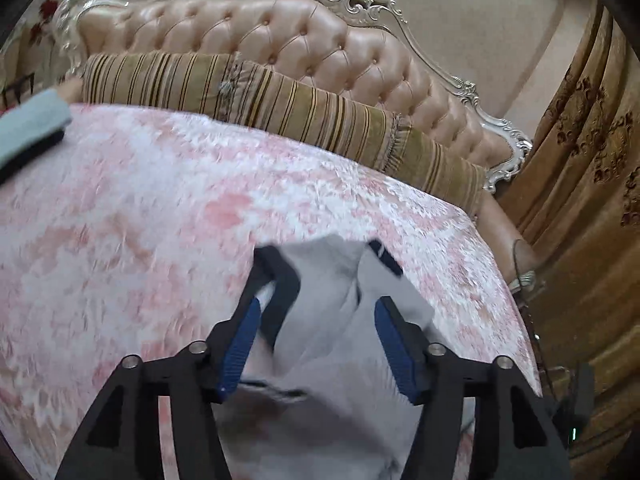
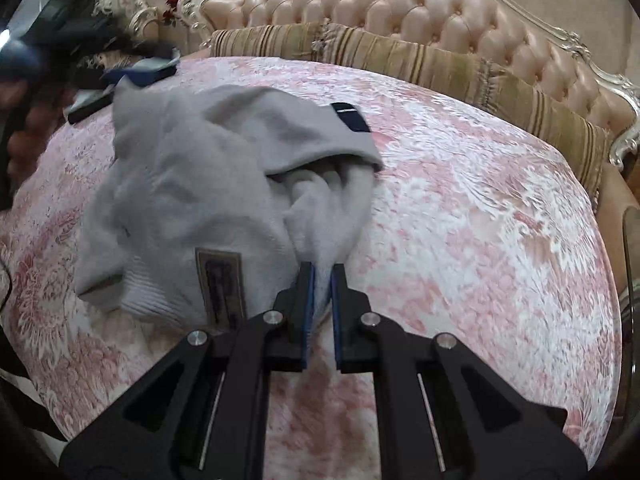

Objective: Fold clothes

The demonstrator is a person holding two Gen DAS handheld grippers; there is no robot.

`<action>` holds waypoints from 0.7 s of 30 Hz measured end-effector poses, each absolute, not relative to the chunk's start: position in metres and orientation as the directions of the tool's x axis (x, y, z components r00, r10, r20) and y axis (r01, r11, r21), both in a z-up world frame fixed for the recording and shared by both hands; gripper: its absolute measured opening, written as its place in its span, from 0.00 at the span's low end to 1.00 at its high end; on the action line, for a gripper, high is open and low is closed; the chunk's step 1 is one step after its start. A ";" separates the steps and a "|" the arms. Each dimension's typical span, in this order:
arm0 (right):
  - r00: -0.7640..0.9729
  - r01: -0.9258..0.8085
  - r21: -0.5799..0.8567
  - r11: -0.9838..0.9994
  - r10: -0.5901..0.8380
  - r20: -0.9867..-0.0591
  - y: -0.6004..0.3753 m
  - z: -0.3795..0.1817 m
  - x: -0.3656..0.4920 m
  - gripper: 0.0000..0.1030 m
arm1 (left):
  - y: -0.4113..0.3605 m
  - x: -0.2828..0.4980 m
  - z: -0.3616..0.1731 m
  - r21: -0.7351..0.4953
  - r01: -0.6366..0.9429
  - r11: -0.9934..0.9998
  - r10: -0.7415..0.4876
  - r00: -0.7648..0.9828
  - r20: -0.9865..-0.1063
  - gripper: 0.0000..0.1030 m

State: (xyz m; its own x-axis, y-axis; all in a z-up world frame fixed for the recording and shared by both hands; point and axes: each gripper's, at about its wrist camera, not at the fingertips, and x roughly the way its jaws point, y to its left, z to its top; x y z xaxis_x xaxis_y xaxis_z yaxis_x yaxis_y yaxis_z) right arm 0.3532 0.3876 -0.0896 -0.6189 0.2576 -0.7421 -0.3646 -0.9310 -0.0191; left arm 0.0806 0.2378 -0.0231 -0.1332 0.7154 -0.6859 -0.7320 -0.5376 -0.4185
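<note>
Right, garment: one grey fleece sweater (image 2: 192, 184), soft and rumpled, lying bunched on the bed, ribbed hem nearest the right wrist camera.
Patches: two on it, a tan rectangular label (image 2: 220, 284) by the hem and a small navy tab (image 2: 351, 117) on the upper fold.
Right gripper (image 2: 322, 276): black frame, blue ribbed pads, jaws pinched tight on a twisted wad of the sweater's fuzzy lining.
Left gripper (image 1: 318, 312): jaws spread wide over the grey cloth, fabric between them; a dark cuff (image 1: 280, 288) drapes over the left finger, but nothing is clamped.
Bedspread (image 2: 460, 208): one, pink and white, crushed-velvet sheen with a floral pattern.
Pillows (image 1: 280, 100): two long bolsters, olive with brown stripes, laid end to end along the headboard.
Headboard (image 1: 280, 40): one, pink tufted leather, buttoned diamonds, carved silver-white scroll frame.
Folded pile (image 2: 136, 76): blue and dark cloths at the far left edge, blurred.
Curtain (image 1: 588, 152): gold, with a brown floral print.
</note>
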 end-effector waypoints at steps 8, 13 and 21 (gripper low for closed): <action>-0.631 -0.378 -0.036 -0.925 0.285 -0.721 0.376 -0.071 0.381 0.07 | 0.198 0.093 -0.031 -0.428 -0.676 -0.600 0.710 -0.203 -0.675 0.74; -0.655 -0.394 -0.024 -0.919 0.299 -0.694 0.376 -0.059 0.390 0.09 | 0.166 0.083 -0.040 -0.555 -0.572 -0.604 0.752 -0.181 -0.633 0.74; -0.707 -0.353 -0.005 -0.935 0.271 -0.653 0.362 -0.052 0.376 0.76 | 0.178 0.066 -0.062 -0.637 -0.546 -0.544 0.786 -0.067 -0.614 0.74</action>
